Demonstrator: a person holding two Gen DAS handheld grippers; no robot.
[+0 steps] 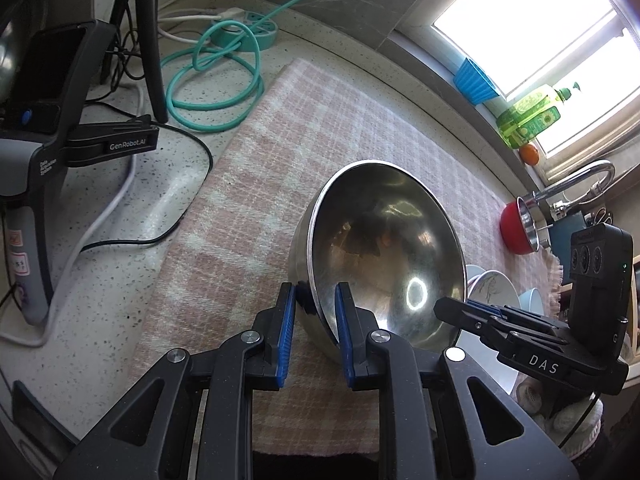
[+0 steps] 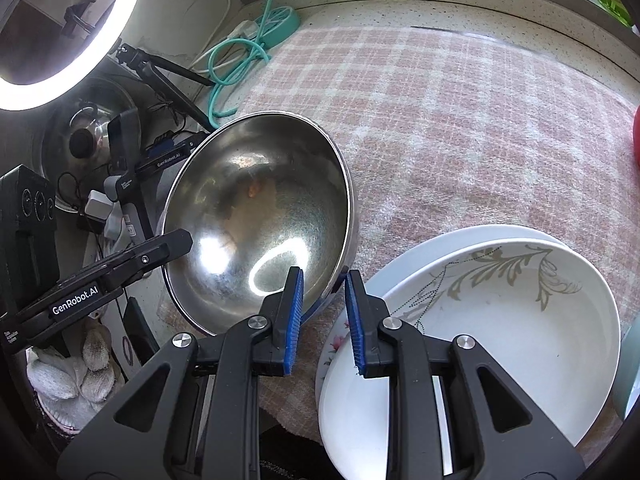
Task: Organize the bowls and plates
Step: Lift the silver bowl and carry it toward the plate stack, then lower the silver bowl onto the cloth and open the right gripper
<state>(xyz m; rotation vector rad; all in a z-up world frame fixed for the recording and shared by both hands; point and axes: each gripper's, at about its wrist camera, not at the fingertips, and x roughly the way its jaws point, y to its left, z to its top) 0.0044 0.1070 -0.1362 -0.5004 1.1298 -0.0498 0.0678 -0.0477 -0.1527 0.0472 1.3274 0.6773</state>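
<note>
A steel bowl [image 1: 384, 248] is tilted above the pink checked cloth [image 1: 280, 152]. My left gripper [image 1: 316, 332] has its blue pads on either side of the bowl's near rim. The bowl also shows in the right wrist view [image 2: 256, 216], where my right gripper [image 2: 322, 316] straddles its opposite rim with blue pads inside and outside. My right gripper appears in the left wrist view [image 1: 520, 336] at the bowl's right edge. White plates with a leaf pattern [image 2: 500, 320] are stacked on the cloth [image 2: 460, 120] to the right of the bowl.
A teal cable [image 1: 212, 80] and power strip lie at the back of the speckled counter [image 1: 100, 288]. A gripper stand [image 1: 44, 152] is at the left. A red pot [image 1: 516, 224], tap [image 1: 580, 180] and soap bottle [image 1: 532, 114] are at the right. A ring light [image 2: 60, 32] glows at left.
</note>
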